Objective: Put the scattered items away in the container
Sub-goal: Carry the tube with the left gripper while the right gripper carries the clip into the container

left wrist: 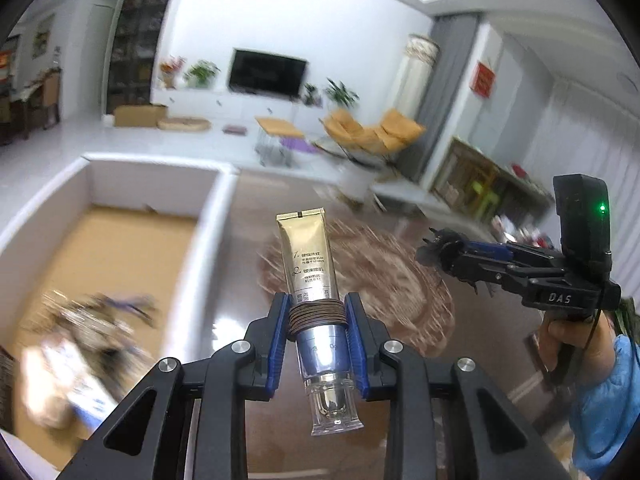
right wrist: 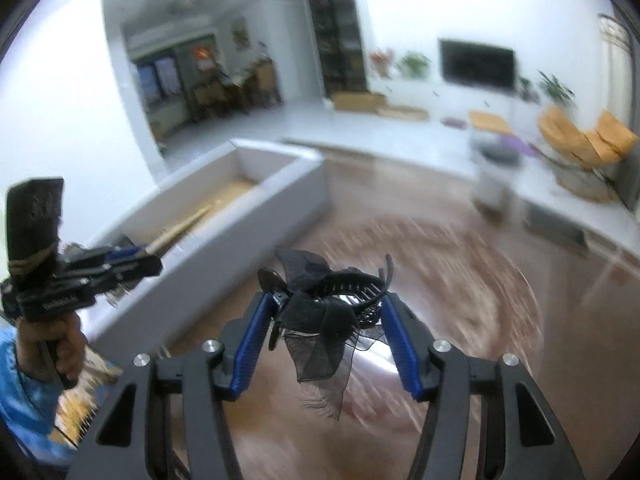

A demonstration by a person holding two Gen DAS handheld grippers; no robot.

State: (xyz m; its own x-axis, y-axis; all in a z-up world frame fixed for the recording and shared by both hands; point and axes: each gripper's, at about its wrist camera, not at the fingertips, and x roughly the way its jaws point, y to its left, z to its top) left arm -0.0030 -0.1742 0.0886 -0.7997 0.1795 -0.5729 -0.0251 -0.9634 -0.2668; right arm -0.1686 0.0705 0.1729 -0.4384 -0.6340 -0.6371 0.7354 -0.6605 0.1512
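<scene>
Left tool [left wrist: 317,322] is clamped on a gold-and-silver cosmetic tube [left wrist: 310,276], blue pads pressing a band of brown hair ties [left wrist: 317,317] wound round its middle. Clear cap end points back toward the camera, crimped gold end points away.

Right tool [right wrist: 325,318] grips a black hair claw clip [right wrist: 340,286] with a sheer black bow, jaws about halfway apart and pads on both ends of the clip. Ribbon tails hang below it.

Both tools are held above a glossy brown tabletop [left wrist: 240,240]. A round woven mat [left wrist: 384,276] lies on it, motion-blurred.

The container [left wrist: 212,216] is a white-walled box with a tan floor, at the left of the tabletop in both views. Some items already lie inside near the camera end, too blurred to identify.

A hand [left wrist: 576,332] in a blue sleeve holds the right tool's grip at the left view's right edge.

Room behind: white floor, white media unit with a wall-mounted TV [left wrist: 267,72], potted plants either side, orange chairs [left wrist: 372,132], a small table, a cardboard box [left wrist: 140,115] on the floor, and grey curtains. The right view also shows a dark glass-front cabinet [right wrist: 336,28] and a doorway into a dining area.
</scene>
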